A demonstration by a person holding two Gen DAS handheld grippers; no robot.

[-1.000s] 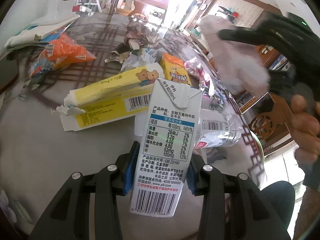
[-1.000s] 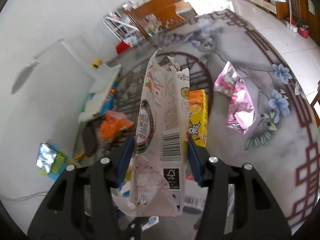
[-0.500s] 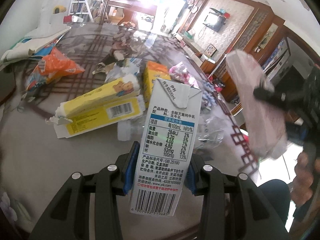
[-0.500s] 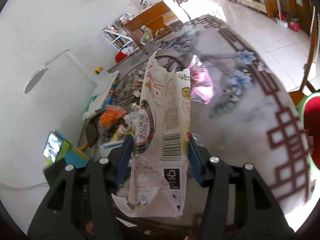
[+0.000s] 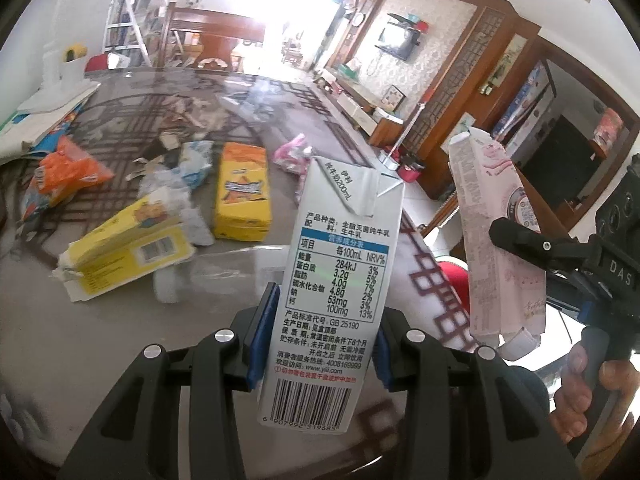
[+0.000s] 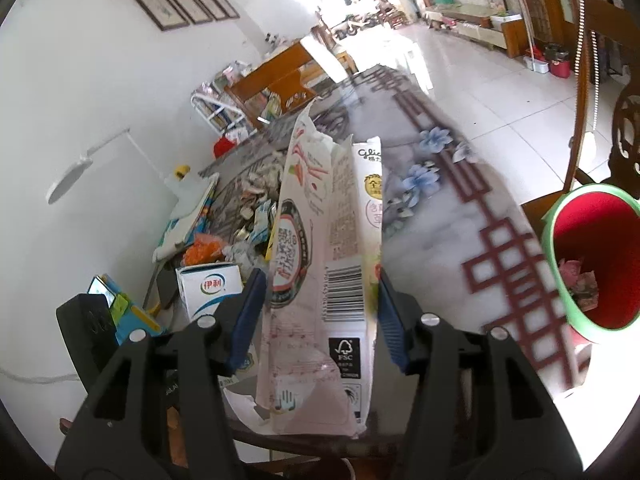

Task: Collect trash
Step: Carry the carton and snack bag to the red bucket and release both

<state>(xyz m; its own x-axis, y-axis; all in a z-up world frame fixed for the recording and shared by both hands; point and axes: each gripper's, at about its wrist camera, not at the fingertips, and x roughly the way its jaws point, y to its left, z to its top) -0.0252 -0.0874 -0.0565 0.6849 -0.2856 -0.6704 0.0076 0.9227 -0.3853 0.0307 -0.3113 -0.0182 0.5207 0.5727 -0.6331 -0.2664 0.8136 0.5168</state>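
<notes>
My left gripper [image 5: 320,322] is shut on a white and blue milk carton [image 5: 336,264], held upright above the near part of the table [image 5: 60,340]. My right gripper [image 6: 320,312] is shut on a torn pink snack carton [image 6: 324,240], held upright beyond the table's near right edge. The pink carton [image 5: 492,220] also shows at the right of the left wrist view, with a black finger [image 5: 540,246] of the right gripper across it. The milk carton [image 6: 208,284] appears left of the right gripper. A red bin with a green rim [image 6: 550,220] stands low on the right, some trash inside.
On the table lie a torn yellow box [image 5: 124,248], an orange box [image 5: 242,196], an orange wrapper [image 5: 60,176], a pink wrapper [image 5: 292,152], a clear bottle [image 5: 224,268] and paper scraps. A person's hand [image 5: 580,400] grips the right handle. A wooden chair [image 6: 584,80] stands behind the bin.
The right gripper has carried the pink carton off the table toward its right edge, and the red bin has come into its view. The left gripper has risen with the milk carton.
</notes>
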